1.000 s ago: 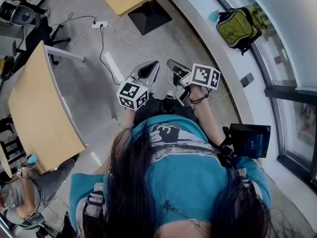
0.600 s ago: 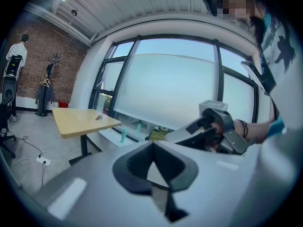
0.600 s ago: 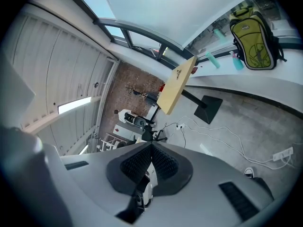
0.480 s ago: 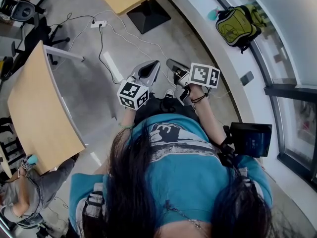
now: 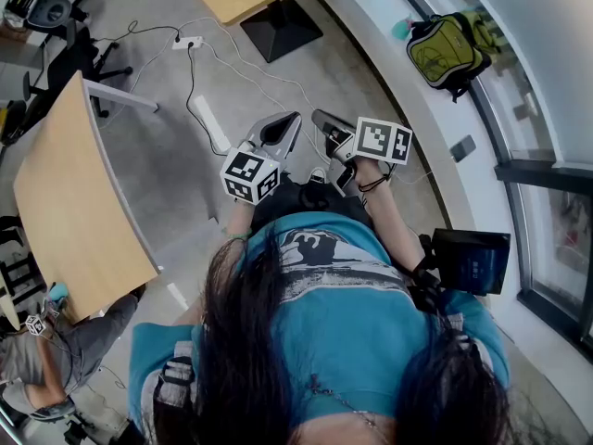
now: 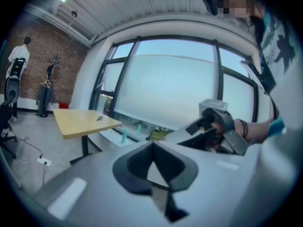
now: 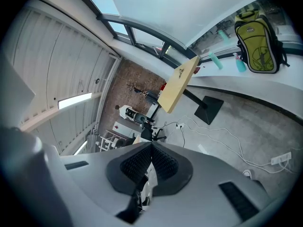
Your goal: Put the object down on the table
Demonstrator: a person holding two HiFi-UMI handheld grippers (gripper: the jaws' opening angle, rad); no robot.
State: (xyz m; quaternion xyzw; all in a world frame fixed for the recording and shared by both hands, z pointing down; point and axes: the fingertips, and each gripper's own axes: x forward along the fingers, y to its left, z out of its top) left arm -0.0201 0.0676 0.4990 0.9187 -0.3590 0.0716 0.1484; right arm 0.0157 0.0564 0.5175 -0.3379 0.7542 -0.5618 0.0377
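Head view: we find the left gripper and the right gripper held out side by side in front of the wearer's body, over open floor, their tips near each other but apart. The left gripper view shows the left gripper's jaws brought together at the tip with nothing between the pads. The right gripper view shows the same of the right gripper: ribbed pads meeting, nothing clamped. No object sits in either tool, so we judge it is either set down already or not yet taken up; we cannot tell which. A small dark item lies on the far table, too small to identify. The near table stands well to the left of both grippers. We note these risks. Cables trail across the floor between the wearer and the far table, and a step that way could snag them. Closed jaws brought against any item would push it instead of gripping it. The two tips are close enough that a swing of either hand could knock them together. A second person crouches at the near table's end, crowding that approach.
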